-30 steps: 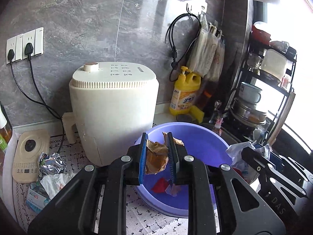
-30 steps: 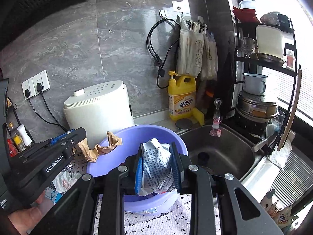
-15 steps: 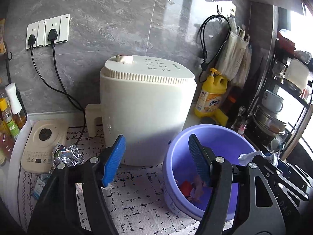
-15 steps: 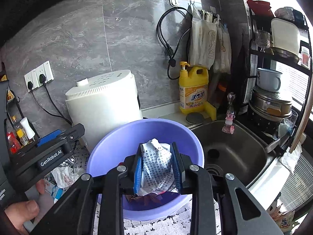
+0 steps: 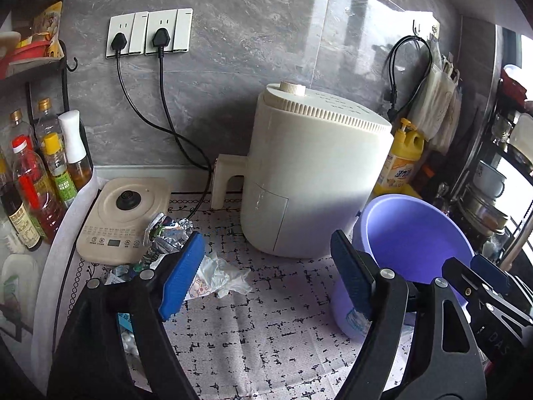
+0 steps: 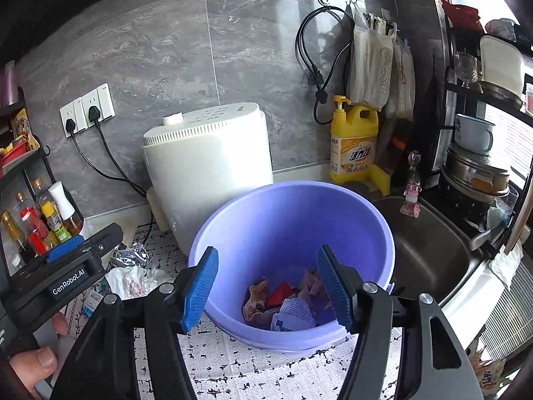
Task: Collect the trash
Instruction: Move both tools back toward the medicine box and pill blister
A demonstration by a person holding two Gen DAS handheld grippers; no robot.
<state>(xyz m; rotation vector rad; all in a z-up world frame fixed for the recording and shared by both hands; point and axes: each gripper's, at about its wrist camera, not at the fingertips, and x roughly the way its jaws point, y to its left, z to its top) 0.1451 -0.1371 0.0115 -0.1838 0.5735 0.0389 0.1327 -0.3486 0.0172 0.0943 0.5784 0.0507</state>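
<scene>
Left gripper [image 5: 266,275]: jaws spread wide, nothing held; the brown paper pinched a second ago has been released. It is now aimed at the patterned mat [image 5: 266,326] in the lower centre of the frame.
Right gripper [image 6: 268,288]: jaws spread wide over the basin; the printed paper clamped half a second ago is no longer held.
Purple basin [image 6: 289,213]: centre of the right view, lower right of the left view, on the mat.
Trash in basin: printed paper [image 6: 294,313], brown paper [image 6: 255,300] and a red scrap [image 6: 279,298] are seen on the bottom.
Trash left out: foil wrapper [image 5: 168,233] and white tissue [image 5: 220,275], lower left of the left view, beside the beige kettle base [image 5: 123,220].
White appliance [image 5: 313,180]: behind the basin, unmoved.
</scene>
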